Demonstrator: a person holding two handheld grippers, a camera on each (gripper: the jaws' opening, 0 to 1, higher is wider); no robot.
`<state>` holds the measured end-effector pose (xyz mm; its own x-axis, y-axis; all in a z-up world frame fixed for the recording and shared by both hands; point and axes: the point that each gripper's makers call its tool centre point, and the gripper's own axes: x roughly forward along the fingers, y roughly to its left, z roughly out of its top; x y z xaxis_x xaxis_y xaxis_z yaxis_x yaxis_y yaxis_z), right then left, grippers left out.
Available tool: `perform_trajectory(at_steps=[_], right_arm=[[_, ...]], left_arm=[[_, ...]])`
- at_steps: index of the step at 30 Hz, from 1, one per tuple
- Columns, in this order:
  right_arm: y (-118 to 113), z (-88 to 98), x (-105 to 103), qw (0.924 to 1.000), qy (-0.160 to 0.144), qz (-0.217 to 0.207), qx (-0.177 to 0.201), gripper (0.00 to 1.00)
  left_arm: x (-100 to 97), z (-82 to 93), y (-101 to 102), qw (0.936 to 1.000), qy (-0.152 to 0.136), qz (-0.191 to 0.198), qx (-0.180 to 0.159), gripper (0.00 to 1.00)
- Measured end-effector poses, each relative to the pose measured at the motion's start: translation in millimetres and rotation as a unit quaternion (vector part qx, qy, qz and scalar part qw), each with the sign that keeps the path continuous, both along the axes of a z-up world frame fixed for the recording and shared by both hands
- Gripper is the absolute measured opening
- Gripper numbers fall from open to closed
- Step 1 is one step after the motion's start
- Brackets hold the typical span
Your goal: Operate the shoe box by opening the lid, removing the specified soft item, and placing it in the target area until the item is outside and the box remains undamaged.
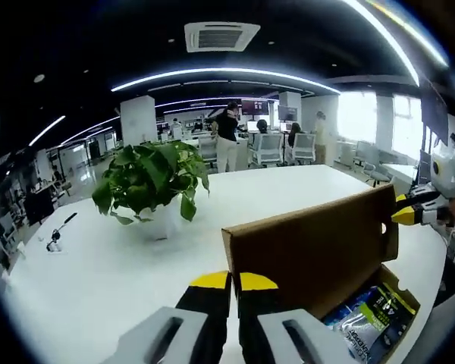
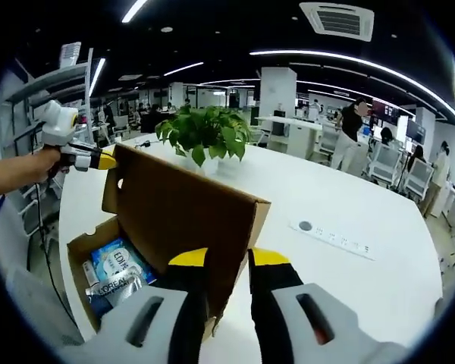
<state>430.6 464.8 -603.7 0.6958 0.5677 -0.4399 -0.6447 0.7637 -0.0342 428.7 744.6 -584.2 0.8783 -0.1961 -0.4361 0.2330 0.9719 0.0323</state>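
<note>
A brown cardboard shoe box [image 2: 79, 252] lies on a white table with its lid [image 2: 174, 205] raised upright. Blue and silver soft packets [image 2: 115, 271] lie inside, also seen as packets [image 1: 368, 318]. My right gripper [image 2: 228, 259] is shut on the lid's near edge. My left gripper [image 1: 233, 282] is shut on the opposite end of the lid [image 1: 318, 258]. Each gripper shows in the other view at a lid corner: the left gripper [image 2: 110, 159], held by a hand, and the right gripper [image 1: 400, 214].
A potted green plant [image 1: 152, 182] stands on the white table [image 1: 91, 280] behind the box, seen too as the plant [image 2: 205, 133]. A white power strip [image 2: 337, 239] lies to the right. A small black-handled item [image 1: 57, 235] rests far left. People and office chairs are in the background.
</note>
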Motion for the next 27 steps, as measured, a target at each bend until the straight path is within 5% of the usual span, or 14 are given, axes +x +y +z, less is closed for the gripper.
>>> perform_trajectory(at_steps=[11,27], right_arm=[[-9.7,-48.2,-21.6,0.9987,0.044,-0.023,-0.006,0.12],[-15.2,-61.6,-21.8,0.9984,0.026,-0.035,-0.037,0.01]], left_arm=[[15.0,-7.7,-0.9,0.9999,0.013,-0.004,0.01,0.01],[36.0,-24.2,0.6,0.9995,0.031,-0.005,-0.004,0.03]])
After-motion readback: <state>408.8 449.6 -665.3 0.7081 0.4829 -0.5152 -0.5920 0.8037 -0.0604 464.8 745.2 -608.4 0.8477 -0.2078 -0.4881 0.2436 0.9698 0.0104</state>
